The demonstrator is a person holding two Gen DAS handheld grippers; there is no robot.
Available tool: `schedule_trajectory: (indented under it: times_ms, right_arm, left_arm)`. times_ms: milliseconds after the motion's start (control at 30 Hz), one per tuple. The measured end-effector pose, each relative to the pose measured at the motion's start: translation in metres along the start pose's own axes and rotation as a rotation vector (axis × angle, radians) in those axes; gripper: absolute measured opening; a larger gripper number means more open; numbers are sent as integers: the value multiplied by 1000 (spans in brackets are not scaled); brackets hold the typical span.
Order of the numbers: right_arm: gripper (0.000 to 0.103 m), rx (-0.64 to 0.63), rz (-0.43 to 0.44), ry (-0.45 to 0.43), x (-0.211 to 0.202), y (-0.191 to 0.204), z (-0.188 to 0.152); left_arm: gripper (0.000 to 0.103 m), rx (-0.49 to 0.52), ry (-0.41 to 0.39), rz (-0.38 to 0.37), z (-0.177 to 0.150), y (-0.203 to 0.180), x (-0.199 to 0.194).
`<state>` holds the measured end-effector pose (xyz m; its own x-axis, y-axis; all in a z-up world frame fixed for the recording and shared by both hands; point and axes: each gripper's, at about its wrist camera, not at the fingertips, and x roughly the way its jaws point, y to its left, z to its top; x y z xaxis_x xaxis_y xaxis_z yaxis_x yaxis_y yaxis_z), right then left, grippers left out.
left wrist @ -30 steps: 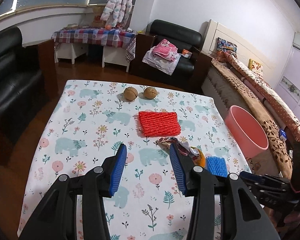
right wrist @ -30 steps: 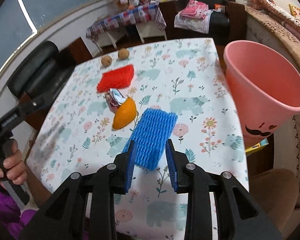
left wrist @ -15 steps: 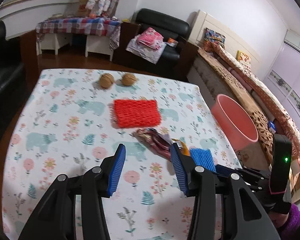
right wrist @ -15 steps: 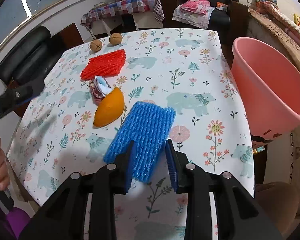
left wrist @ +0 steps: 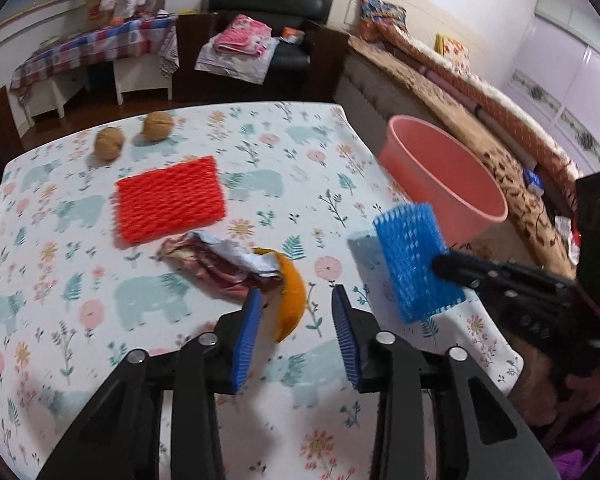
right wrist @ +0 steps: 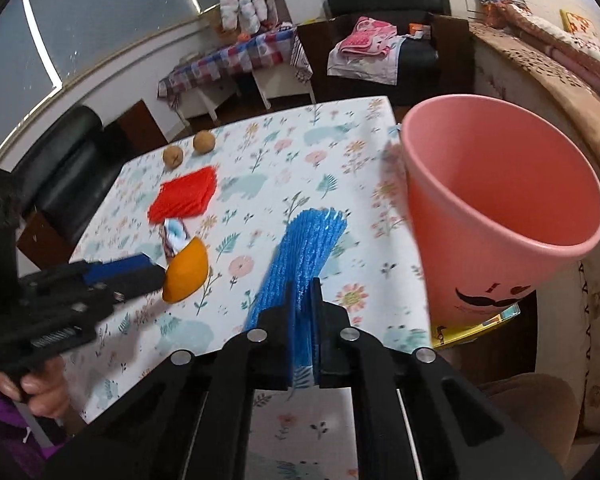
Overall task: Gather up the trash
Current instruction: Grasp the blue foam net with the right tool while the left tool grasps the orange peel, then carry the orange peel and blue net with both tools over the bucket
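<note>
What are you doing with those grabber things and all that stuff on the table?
A person is picking up trash with a hand-held gripper in each hand. The right hand-held gripper is shut on the blue foam net and holds it up off the table, next to the pink bin. The left hand-held gripper is closing its jaws around the orange peel, which lies on the flowery tablecloth beside a crumpled wrapper. The red foam net and two walnuts lie on the table.

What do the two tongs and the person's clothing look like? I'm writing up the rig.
Both the left tongs and right tongs are black, with ribbed blue pads and silver bolts. A coil spring shows on the left handle. The sleeve is purple.
</note>
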<state>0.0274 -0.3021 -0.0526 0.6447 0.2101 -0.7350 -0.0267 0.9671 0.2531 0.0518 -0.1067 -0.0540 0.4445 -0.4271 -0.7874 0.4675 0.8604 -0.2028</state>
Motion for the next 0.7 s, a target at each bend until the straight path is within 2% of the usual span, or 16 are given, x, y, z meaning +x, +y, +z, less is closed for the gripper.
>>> schedule_trajectory:
  times_ms: [167,233,333,467,700]
  right_arm:
    - [7,19,32,-8,-3,-7,1]
    - [7,21,46,-12,-5,-8,2]
    - [7,15,55,-31,-10,-8,3]
    - [7,22,71,-54,-15,-10,5]
    - [7,29,70,-112,-30,-17,11]
  left_arm:
    - [16,31,34,54,3,-9,16]
    - [10,36,42,49,4,-11,18]
    - [9,39,31,32,6,-13,14]
    - [9,14,1,-37,12,-16,2]
    - [9,11,-81,-82,23,-29,-20]
